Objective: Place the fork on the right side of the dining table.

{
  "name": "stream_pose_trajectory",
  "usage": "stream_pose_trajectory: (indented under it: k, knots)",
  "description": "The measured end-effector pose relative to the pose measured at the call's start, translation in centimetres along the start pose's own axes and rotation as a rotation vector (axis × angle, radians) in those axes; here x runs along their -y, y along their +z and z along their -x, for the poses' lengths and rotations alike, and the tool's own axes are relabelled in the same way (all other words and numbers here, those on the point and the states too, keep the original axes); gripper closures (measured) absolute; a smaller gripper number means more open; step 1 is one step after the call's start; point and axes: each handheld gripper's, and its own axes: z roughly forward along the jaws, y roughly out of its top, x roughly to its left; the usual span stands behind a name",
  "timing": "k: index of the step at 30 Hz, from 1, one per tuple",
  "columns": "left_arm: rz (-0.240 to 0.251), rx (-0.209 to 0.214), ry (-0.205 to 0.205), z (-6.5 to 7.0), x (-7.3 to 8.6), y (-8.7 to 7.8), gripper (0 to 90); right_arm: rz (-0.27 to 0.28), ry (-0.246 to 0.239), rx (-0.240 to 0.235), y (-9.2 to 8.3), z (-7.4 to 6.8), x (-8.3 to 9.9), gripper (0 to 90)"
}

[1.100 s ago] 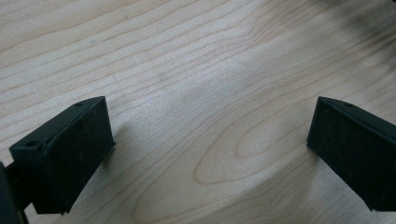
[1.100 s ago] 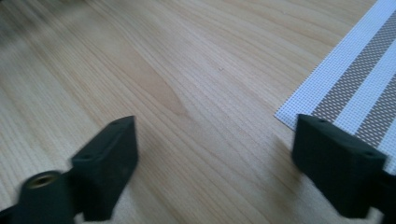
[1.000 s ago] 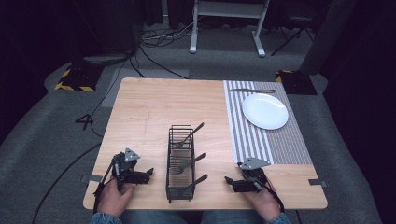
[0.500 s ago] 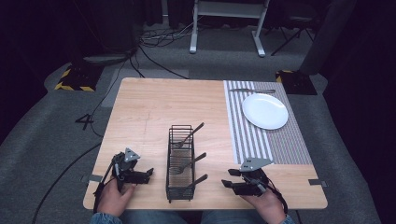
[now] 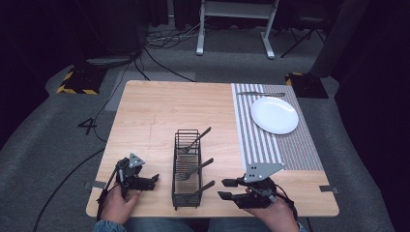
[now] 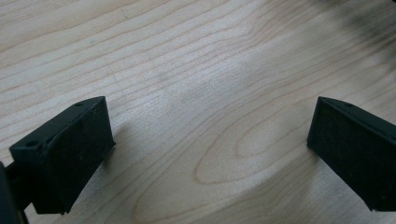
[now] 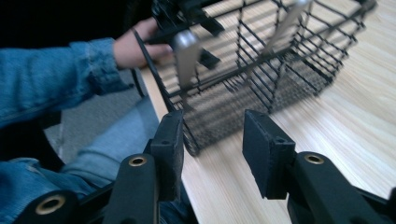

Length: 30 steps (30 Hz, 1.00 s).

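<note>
Three forks (image 5: 197, 139) lean handles-out toward 2 o'clock in black wire caddy (image 5: 186, 166); right gripper (image 5: 227, 189) fingers narrowing, empty; left gripper (image 5: 153, 179) fingers wide.

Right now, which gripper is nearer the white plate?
Right. The right gripper sits at the table's near edge, on the plate's side of the wire basket; the left gripper is beyond the basket.

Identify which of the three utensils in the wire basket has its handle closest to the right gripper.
It is the utensil at the basket's near end. Its handle pokes out just ahead of the right gripper, whereas the middle utensil and far utensil sit farther up the table.
</note>
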Motion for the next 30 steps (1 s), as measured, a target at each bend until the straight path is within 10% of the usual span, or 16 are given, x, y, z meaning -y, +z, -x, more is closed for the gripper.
stream_pose_trajectory:
  k: [17, 30]
  knots:
    - [0.001, 0.000, -0.002, 0.0, 0.0, 0.0, 0.3, 0.026, 0.012, -0.094, 1.9, -0.5, -2.7, 66.4]
    - [0.001, 0.000, -0.002, 0.0, 0.0, 0.0, 0.3, 0.028, -0.063, -0.019, 1.8, -1.9, -3.3, 79.7]
